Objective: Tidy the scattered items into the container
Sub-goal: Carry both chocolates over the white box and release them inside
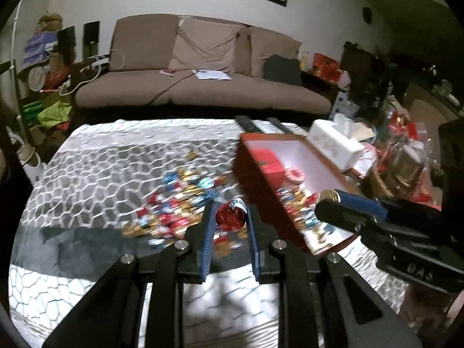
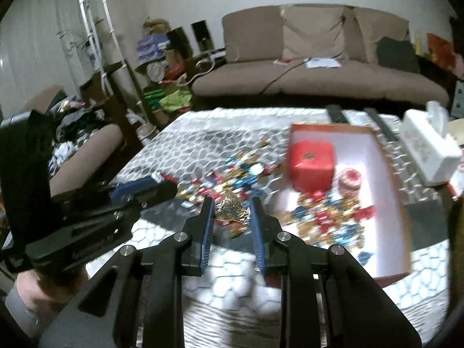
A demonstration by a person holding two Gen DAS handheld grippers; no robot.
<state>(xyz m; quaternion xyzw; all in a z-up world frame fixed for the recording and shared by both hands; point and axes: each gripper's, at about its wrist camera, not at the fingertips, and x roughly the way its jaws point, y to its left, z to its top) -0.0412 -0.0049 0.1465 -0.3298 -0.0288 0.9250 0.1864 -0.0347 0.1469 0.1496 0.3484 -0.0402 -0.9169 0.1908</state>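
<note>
White tissue box & sofa behind patterned table; left gripper clenches red candy, right gripper clenches gold candy, near red box.

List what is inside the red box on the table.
Inside the red box: a red cube, a round pink-and-white item, and a heap of foil-wrapped candies. Anything beneath the cube or candies is hidden.

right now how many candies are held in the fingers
2. A red foil candy sits between the left gripper's fingers, and a gold foil candy between the right gripper's fingers. Many more lie loose on the table and in the red box.
</note>
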